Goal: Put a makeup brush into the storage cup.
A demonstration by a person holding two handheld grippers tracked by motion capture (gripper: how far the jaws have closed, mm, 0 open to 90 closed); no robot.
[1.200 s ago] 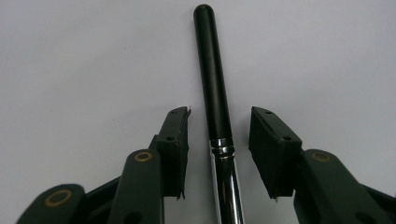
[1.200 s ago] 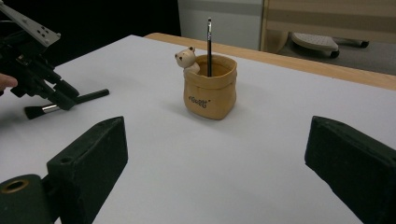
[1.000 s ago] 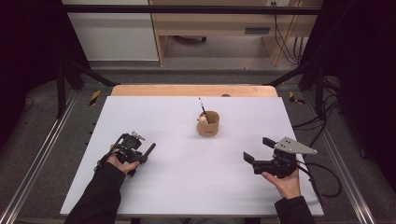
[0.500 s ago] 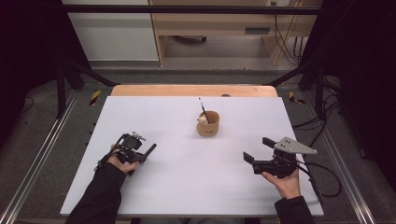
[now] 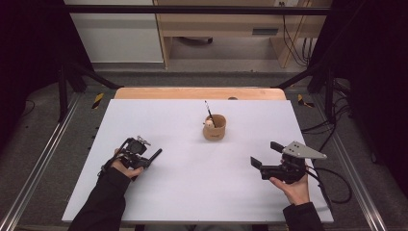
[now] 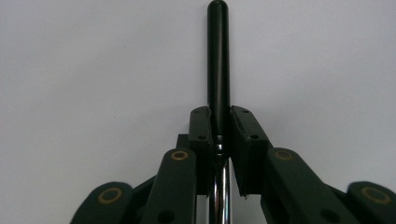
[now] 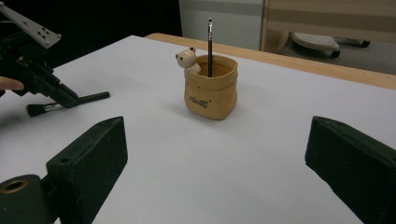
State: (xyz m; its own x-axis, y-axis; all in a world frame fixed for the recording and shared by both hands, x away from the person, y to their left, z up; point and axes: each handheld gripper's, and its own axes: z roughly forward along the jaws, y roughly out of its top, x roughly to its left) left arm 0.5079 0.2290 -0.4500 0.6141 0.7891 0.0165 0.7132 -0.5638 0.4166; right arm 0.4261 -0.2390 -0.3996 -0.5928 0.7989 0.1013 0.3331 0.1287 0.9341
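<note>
Your left gripper (image 5: 153,156) rests at about 8 o'clock on the white desk (image 5: 192,192), its fingers (image 6: 201,135) clamped on a makeup brush (image 6: 218,70). They have just been closing on it, and the left gripper view shows the brush's black handle running straight out between the pads, with a chrome ferrule just behind them. From the right gripper view, the brush (image 7: 88,97) lies flat on the desk, bristle end at 9 o'clock.

Your right gripper (image 5: 262,156) sits at about 4 o'clock, well apart from the left, its fingers (image 7: 93,149) wide with nothing between them.

Near the desk's centre, toward 12 o'clock, stands a tan pouch-shaped holder (image 7: 211,88). It carries small dark lettering on its front, too small to read for certain. A little bear figure (image 7: 187,58) peeks over its rim, and a thin dark pencil (image 7: 209,42) stands upright inside. A wooden strip (image 5: 199,93) edges the desk's far side.
</note>
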